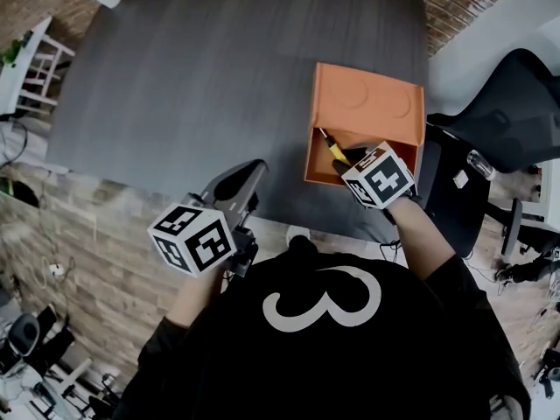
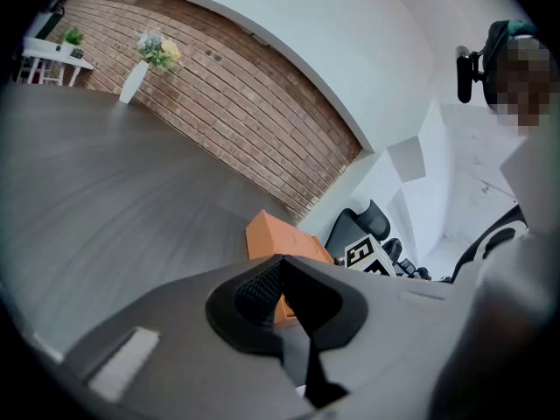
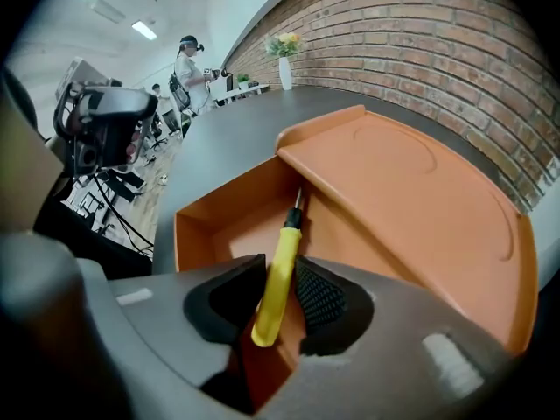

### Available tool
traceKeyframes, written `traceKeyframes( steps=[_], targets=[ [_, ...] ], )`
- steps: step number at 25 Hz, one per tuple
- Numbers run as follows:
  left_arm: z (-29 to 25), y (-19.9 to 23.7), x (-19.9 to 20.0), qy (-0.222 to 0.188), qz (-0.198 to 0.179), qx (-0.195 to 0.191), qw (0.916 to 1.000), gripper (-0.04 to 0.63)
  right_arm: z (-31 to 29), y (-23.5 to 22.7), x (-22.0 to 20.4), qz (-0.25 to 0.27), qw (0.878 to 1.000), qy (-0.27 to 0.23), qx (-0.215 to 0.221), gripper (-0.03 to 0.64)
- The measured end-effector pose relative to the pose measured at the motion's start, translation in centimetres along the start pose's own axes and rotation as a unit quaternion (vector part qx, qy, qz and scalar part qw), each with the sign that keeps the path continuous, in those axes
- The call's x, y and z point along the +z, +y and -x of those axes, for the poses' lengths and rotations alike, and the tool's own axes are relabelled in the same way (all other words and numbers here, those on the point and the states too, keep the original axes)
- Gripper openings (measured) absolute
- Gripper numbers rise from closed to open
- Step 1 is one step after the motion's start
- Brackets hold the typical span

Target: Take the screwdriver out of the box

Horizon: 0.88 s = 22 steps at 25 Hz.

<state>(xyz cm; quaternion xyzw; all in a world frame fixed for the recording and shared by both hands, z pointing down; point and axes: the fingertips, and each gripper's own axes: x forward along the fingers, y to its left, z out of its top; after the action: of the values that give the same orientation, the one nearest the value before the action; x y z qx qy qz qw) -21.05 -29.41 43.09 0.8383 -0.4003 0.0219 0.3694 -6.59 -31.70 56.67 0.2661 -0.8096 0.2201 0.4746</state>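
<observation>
- Right gripper [image 3: 280,280]: jaws clamped on the yellow handle of the screwdriver [image 3: 285,243].
- Screwdriver: inside the open orange box [image 3: 210,226], tip pointing far.
- Box: on the table [image 1: 219,86], near right part.
- Left gripper [image 2: 282,262]: jaws closed, empty, left of the box.

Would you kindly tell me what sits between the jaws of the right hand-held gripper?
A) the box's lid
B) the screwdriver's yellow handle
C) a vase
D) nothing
B: in the right gripper view the screwdriver has its yellow handle between the jaws of the right hand-held gripper, tip pointing into the open box.
</observation>
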Motion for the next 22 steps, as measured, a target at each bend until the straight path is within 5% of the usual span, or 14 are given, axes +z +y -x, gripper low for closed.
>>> traceKeyframes(
  steps=[12,22],
  targets=[
    [0.9,-0.3,-0.3,-0.014,0.006,0.002,0.9999,0.011,0.1,-0.5,0.3,-0.046,0.999,-0.015,0.001,0.087],
    [1.7,-1.8,-2.7,-0.018,0.025,0.031,0.999,0.011,1.5,-1.1,-0.2,-0.017,1.0,-0.014,-0.011,0.078]
  ],
)
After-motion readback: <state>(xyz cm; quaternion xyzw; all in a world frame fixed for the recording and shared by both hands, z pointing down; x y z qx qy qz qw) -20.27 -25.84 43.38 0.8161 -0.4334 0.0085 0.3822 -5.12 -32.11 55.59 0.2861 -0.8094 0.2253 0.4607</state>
